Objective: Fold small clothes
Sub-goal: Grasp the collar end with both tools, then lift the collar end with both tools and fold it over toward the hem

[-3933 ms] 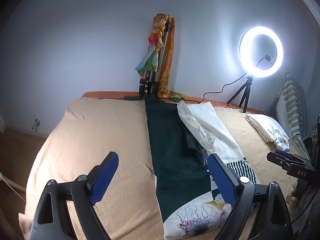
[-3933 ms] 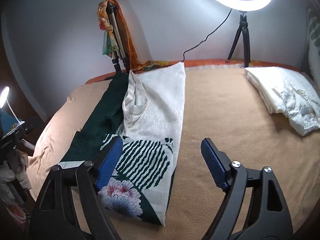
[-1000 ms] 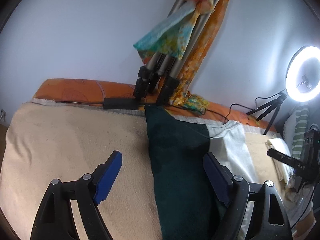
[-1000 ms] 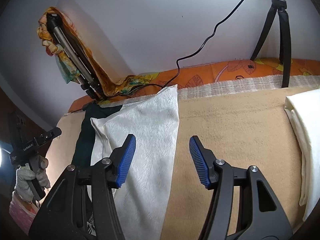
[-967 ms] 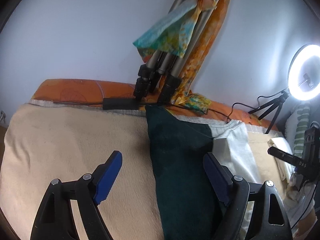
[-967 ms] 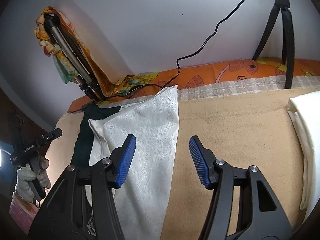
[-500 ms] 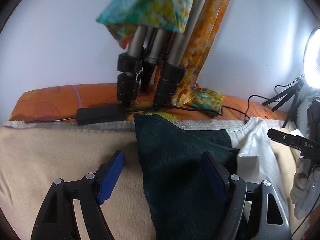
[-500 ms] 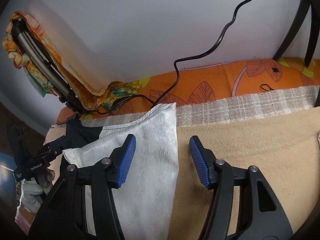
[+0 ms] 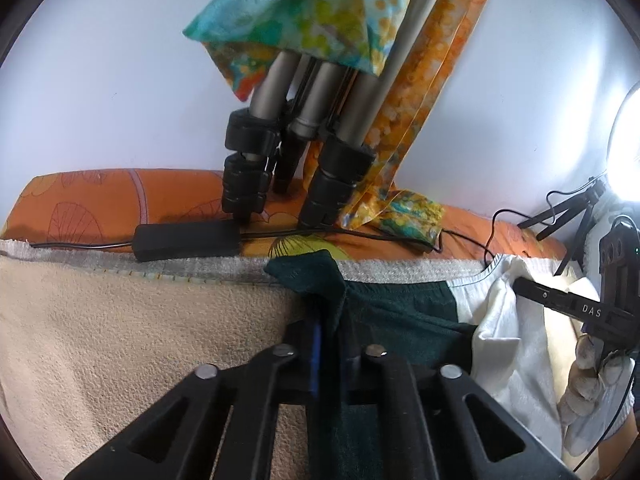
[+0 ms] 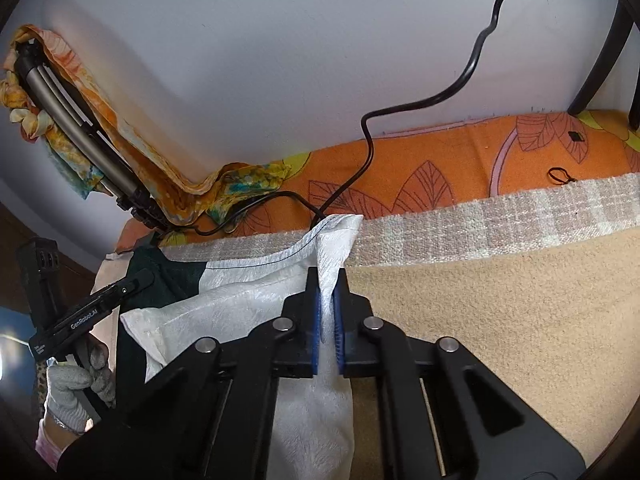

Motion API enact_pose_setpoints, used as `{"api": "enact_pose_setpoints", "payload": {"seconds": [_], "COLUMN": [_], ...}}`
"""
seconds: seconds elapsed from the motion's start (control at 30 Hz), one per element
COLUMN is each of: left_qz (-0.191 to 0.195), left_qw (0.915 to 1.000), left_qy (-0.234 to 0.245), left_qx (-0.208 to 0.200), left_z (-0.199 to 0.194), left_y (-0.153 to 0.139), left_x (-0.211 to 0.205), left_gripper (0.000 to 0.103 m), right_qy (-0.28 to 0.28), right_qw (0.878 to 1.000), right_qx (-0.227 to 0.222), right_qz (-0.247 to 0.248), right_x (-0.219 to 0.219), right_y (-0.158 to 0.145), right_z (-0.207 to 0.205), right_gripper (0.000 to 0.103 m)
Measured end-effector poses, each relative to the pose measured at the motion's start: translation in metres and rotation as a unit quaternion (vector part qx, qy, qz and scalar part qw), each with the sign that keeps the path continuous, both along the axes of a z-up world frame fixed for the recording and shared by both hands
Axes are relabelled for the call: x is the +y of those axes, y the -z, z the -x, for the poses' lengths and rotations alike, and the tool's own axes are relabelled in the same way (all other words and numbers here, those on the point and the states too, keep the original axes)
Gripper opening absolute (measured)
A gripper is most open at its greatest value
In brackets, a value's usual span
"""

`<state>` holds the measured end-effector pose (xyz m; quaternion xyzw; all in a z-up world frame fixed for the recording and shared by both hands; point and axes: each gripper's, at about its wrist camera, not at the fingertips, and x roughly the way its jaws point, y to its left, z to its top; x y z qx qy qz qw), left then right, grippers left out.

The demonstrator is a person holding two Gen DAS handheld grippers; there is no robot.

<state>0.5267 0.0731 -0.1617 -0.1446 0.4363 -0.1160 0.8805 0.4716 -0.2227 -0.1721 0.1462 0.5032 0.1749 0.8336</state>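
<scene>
A long garment, dark green on its left half and white on its right, lies on a beige blanket with its far end by the wall. My left gripper is shut on the garment's far left green corner. My right gripper is shut on its far right white corner. The white half also shows in the left wrist view, and the right gripper's body is beside it.
A folded tripod draped with colourful scarves leans on the wall just beyond the green corner. A black power adapter and cables lie on the orange mattress edge. A ring light stands at the right.
Both grippers have moved forward to the garment's far edge and closed, the left on the green corner and the right on the white corner. Half a second ago both were open.
</scene>
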Motion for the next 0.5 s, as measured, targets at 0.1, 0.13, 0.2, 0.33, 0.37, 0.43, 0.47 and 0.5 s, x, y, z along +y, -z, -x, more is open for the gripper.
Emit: {"api": "enact_pose_setpoints", "payload": {"seconds": [0.1,0.13,0.2,0.33,0.37,0.43,0.47,0.5], "left_qz": [0.007,0.008,0.011,0.01,0.011,0.017,0.019,0.02], "left_qw": [0.9999,0.9999,0.9997,0.9988,0.9986,0.998,0.9977,0.9974], "left_qy": [-0.001,0.0,0.004,0.016,0.019,0.022,0.023,0.024], "left_qx": [-0.012,-0.015,-0.023,-0.045,-0.049,-0.057,-0.062,-0.066], "left_z": [0.008,0.01,0.015,0.032,0.035,0.046,0.05,0.056], "left_y": [-0.009,-0.011,-0.019,-0.043,-0.048,-0.06,-0.065,-0.07], "left_x": [0.002,0.003,0.003,0.0,0.0,0.003,0.003,0.003], "left_gripper": [0.0,0.0,0.0,0.0,0.0,0.0,0.0,0.0], "right_qy": [-0.003,-0.004,-0.005,-0.005,-0.005,-0.007,-0.008,-0.008], "right_qw": [1.0,1.0,1.0,0.999,0.999,0.998,0.998,0.998], "right_qx": [-0.014,-0.018,-0.026,-0.043,-0.047,-0.053,-0.057,-0.059], "right_qz": [0.0,0.0,-0.007,-0.019,-0.021,-0.023,-0.025,-0.026], "right_x": [0.0,-0.001,-0.003,-0.007,-0.009,-0.011,-0.012,-0.011], "right_y": [-0.011,-0.015,-0.025,-0.047,-0.054,-0.065,-0.071,-0.076], "right_z": [0.005,0.006,0.01,0.021,0.025,0.034,0.039,0.044], "right_gripper": [0.004,0.004,0.004,0.004,0.004,0.004,0.004,0.004]}}
